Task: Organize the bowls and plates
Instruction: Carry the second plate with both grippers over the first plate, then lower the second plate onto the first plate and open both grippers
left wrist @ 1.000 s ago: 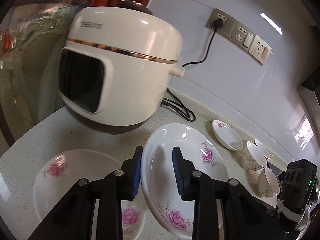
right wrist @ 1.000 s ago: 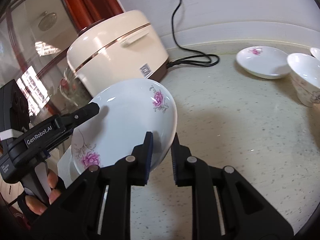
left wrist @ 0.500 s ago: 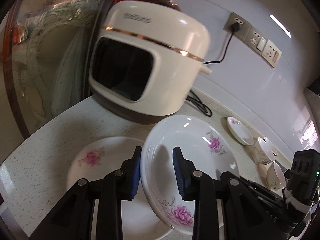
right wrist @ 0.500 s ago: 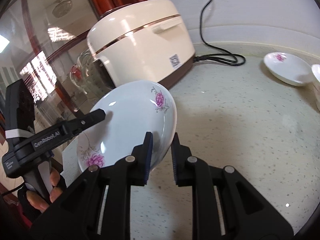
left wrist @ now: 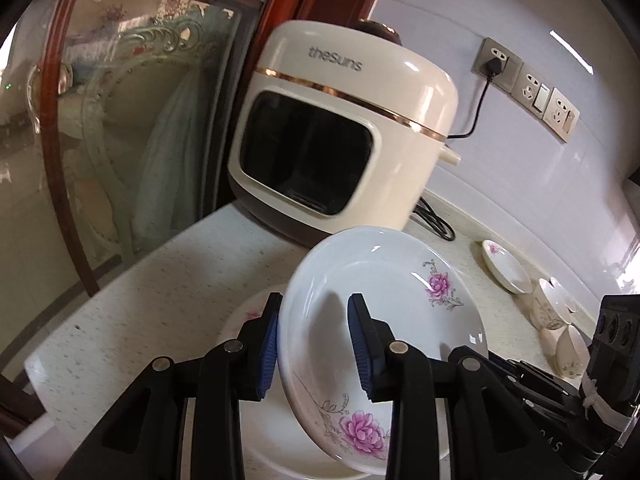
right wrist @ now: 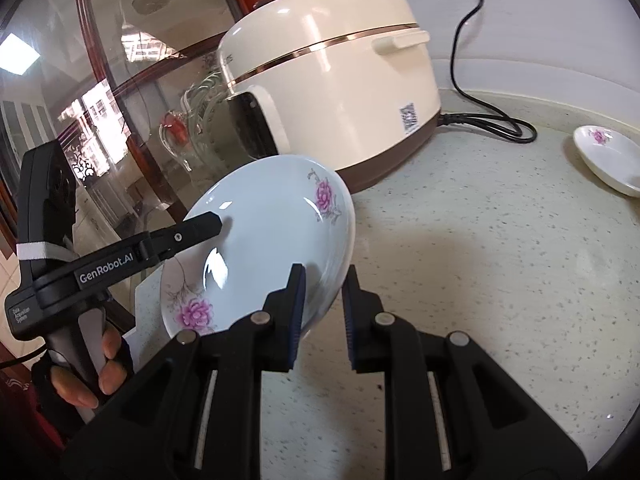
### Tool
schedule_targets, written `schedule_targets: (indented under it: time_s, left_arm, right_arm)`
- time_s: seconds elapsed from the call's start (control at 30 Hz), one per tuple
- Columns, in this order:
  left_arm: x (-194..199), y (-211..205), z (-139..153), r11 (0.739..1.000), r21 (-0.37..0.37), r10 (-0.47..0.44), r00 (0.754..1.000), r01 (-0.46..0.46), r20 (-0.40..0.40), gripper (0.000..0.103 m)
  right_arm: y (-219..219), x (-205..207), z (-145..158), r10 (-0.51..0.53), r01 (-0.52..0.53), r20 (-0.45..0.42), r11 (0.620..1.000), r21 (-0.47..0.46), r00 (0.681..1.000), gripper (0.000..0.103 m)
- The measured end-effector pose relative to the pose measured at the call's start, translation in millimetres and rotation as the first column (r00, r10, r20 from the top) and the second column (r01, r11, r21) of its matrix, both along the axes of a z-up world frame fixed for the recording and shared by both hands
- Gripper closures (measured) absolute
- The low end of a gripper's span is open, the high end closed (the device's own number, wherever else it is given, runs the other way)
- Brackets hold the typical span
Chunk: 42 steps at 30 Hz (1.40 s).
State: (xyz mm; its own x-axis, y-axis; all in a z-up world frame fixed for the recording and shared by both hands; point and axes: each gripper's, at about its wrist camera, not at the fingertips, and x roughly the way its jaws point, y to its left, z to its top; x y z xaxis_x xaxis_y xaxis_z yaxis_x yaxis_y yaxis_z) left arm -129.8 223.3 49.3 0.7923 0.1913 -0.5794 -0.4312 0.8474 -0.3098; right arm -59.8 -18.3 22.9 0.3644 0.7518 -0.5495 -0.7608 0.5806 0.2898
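A deep white plate with pink flowers [left wrist: 400, 312] [right wrist: 260, 248] hangs tilted between both grippers. My left gripper [left wrist: 316, 304] straddles its near rim, one pad outside, one against the inner wall; its jaws are opening slightly while the pads still touch the plate. One of its fingers [right wrist: 196, 226] lies across the plate's inside. My right gripper [right wrist: 324, 276] is shut on the opposite rim. Directly beneath lies a second flowered plate [left wrist: 280, 440] on the speckled counter [right wrist: 480, 260], largely hidden by the held one.
A cream rice cooker [left wrist: 340, 140] stands just behind, its black cord [right wrist: 488, 124] trailing along the wall. A small saucer [right wrist: 608, 156] and cups [left wrist: 552, 308] sit to the right. A glass cabinet door [left wrist: 120, 120] and the counter's edge [left wrist: 60, 344] lie left. A hand [right wrist: 100, 368] holds the left gripper.
Both grippers have carried the tilted plate leftward, so it now hangs over the plate lying on the counter. The cooker has slid right in the left wrist view.
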Motion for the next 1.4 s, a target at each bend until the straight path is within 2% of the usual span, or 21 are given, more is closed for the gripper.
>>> schedule_targets:
  time_s: [0.27,0.83,1.17,1.27,1.4]
  left_arm:
    - [-5.7,12.3,-3.9,1.000,0.014,0.027,0.999,-0.027,-0.019,0.070]
    - [-4.2,18.0,-14.7,0.998,0.037,0.044,0.997,-0.042,-0.064,0.070]
    - [-0.7,20.8,-24.9,0.997,0.042,0.071,0.992,-0.067,-0.109,0.070]
    - [-2.5,23.1,-23.5,0.997,0.041,0.077,0.991,-0.073,-0.111,0.070]
    - [0.0,22.5,-23.4,0.995,0.049,0.087,0.987,-0.081,-0.132,0.070]
  right_arm:
    - [21.0,-6.9,-1.2,0.026,-0.024,0.029,0.999,-0.043,0.999,0.081]
    - [32.5,-8.8,-6.5,0.061,-0.061,-0.001,0.993,-0.099,0.998,0.080]
    - [42.7,-14.9,-6.1,0.074,-0.068,0.035,0.985,-0.160,0.997,0.078]
    - [44.5,-15.3,-5.9,0.084,-0.077,0.035,0.983,-0.167,0.996,0.075]
    - [49.7,-17.1,-6.7,0.102,-0.093,0.043,0.979,-0.183,0.994,0.065]
